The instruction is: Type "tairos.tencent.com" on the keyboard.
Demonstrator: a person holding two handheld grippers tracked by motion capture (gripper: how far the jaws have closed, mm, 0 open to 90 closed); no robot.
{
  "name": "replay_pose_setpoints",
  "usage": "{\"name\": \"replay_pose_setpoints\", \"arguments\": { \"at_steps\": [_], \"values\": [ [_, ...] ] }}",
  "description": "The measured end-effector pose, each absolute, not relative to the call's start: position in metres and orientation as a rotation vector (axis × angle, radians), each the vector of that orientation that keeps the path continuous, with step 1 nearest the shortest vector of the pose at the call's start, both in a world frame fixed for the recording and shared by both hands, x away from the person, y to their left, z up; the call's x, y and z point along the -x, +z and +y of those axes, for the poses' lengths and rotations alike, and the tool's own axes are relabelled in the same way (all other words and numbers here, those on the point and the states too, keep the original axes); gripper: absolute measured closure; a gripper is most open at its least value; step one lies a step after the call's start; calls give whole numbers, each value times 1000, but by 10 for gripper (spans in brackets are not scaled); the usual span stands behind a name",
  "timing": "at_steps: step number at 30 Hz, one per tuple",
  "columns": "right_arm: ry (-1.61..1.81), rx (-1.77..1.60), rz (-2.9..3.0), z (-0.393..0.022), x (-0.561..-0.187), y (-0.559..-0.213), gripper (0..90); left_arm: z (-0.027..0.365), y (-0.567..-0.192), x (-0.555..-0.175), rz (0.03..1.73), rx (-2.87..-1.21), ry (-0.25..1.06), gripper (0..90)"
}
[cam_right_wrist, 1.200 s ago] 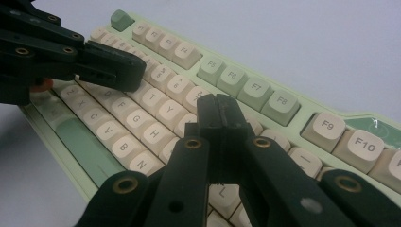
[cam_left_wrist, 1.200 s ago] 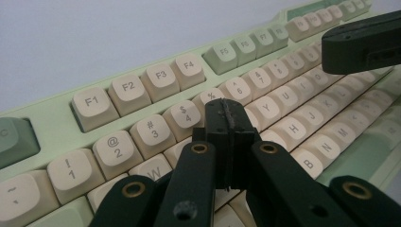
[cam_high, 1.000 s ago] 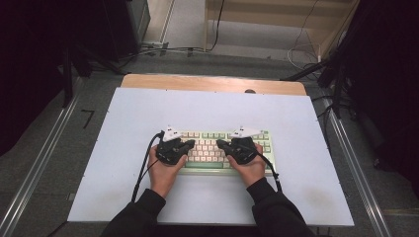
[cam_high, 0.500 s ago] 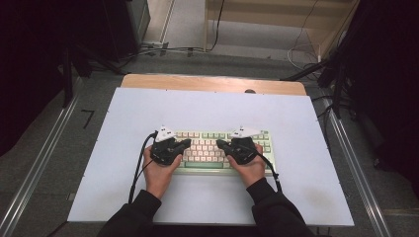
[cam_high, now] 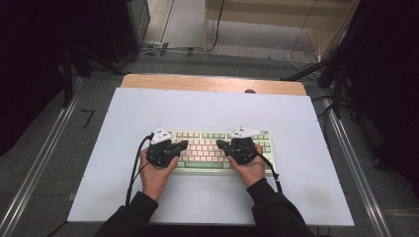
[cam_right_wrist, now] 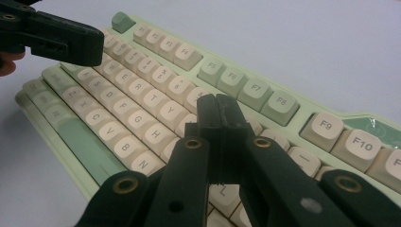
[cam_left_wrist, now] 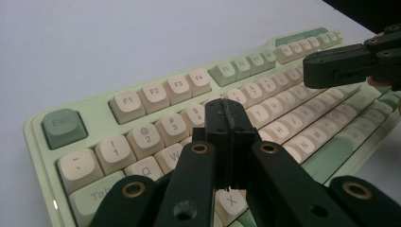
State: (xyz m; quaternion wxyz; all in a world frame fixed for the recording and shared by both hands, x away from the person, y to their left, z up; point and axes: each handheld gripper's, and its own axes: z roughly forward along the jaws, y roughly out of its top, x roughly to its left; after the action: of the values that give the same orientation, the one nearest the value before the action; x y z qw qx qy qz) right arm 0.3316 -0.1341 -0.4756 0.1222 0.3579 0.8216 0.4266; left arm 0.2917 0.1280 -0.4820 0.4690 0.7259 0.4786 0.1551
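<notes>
A pale green keyboard (cam_high: pixel 207 137) with cream keys lies on the white table top, near its front middle. My left gripper (cam_high: pixel 184 144) is shut and empty, its tip hovering over the keyboard's left half, above the number row near the 4 key (cam_left_wrist: pixel 197 113). My right gripper (cam_high: pixel 220 144) is also shut with nothing in it, and its tip points left over the right half of the letter keys (cam_right_wrist: pixel 156 132). The two tips face each other a short way apart. In the left gripper view the right gripper (cam_left_wrist: pixel 308 71) reaches in from the upper right.
The white sheet (cam_high: pixel 148 108) covers the table, with a wooden strip (cam_high: pixel 197 83) along the far edge. Metal rails (cam_high: pixel 44 148) run along both sides. Cables and dark equipment (cam_high: pixel 163 49) lie on the floor beyond. Black cables (cam_high: pixel 134 168) trail from both grippers.
My left gripper has shifted a little to the left over the keyboard. The right gripper has stayed put.
</notes>
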Motion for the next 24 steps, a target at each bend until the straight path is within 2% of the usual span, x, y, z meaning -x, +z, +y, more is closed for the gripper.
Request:
{"name": "replay_pose_setpoints", "arguments": {
  "at_steps": [24],
  "values": [
    [1195, -1074, 2399, -140, -337, -485, 882, 132, -485, -290, 1181, -1778, 372, 900]
  ]
}}
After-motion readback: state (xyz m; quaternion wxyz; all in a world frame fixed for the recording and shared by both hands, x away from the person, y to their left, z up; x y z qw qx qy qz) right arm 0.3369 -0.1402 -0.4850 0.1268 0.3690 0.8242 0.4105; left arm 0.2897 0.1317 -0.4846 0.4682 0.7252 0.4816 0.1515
